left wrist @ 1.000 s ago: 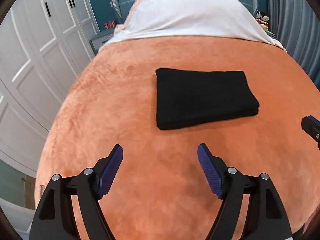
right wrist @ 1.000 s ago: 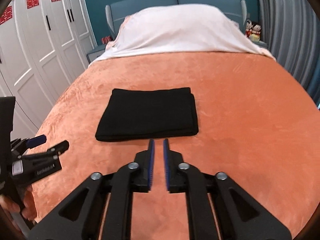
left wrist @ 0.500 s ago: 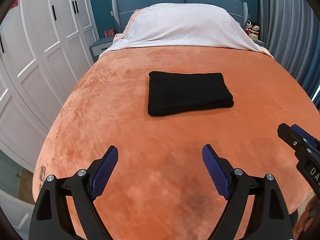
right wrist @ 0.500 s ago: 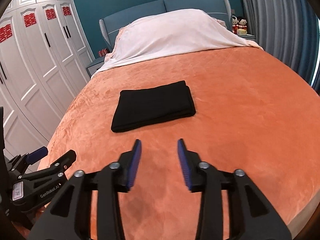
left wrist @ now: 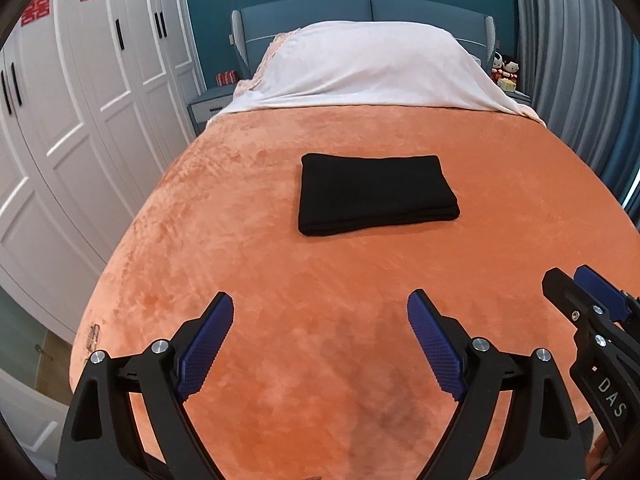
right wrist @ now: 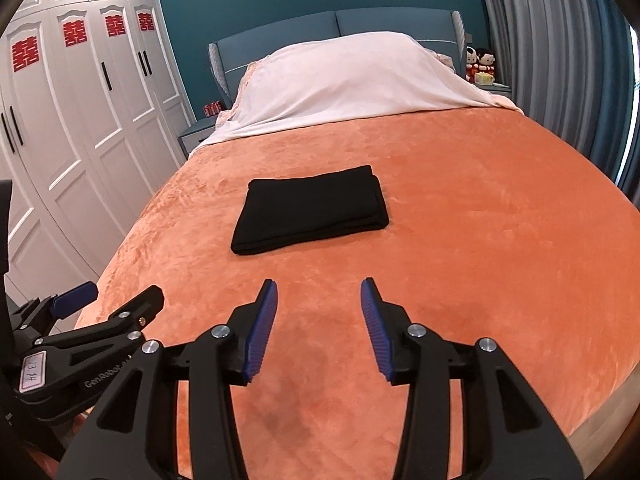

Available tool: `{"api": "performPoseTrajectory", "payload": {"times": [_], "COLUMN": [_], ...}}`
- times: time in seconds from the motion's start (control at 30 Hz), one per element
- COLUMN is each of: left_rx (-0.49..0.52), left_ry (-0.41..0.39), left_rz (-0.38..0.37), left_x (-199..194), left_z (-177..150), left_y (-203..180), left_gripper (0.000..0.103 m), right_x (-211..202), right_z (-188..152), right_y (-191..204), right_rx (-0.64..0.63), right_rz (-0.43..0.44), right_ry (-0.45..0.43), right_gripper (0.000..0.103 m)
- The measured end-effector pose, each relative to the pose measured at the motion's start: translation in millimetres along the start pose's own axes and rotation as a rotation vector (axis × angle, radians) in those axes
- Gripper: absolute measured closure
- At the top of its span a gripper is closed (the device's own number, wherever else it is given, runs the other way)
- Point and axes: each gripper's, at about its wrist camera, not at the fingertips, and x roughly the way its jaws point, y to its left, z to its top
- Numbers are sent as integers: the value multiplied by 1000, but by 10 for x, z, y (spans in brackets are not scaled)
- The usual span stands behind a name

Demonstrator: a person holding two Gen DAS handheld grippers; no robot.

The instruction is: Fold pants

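Pants [left wrist: 376, 194] lie folded, a neat black rectangle mid-bed on orange blanket [left wrist: 280, 320]. Left gripper [left wrist: 320, 320] and right gripper [right wrist: 318, 308] both spread, empty, well clear (folding looks finished; nothing further needed).

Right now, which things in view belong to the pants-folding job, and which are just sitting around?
Job:
black folded pants
left gripper, open
right gripper, open
orange blanket they lie on

Bystanders:
white pillow cover
dolls
wardrobe
curtain
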Motion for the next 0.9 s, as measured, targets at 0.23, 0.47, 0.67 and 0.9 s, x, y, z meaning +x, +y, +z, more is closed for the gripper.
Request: {"api": "performPoseTrajectory", "payload": {"times": [0.23,0.47,0.67,0.9], "left_rx": [0,-1,12,24], "left_ry": [-15,-25,-43,-22], "left_rz": [8,20,3,-34], "left_x": [-67,-121,-169,-148], "left_z": [-4,8,12,12], "left_y": [-21,-27,-68,-107], "left_gripper": [16,14,11,11], "right_x": [-80,-120,-141,-146], "right_z": [-43,-57,-53,-44], "right_y": [48,72,51,36], "right_rx": [-11,-15,-18,-20], "right_rz": [-14,-13,-9,-9], "right_ry": [-13,-14,-15,-16], "right_gripper": [61,60,60,60]}}
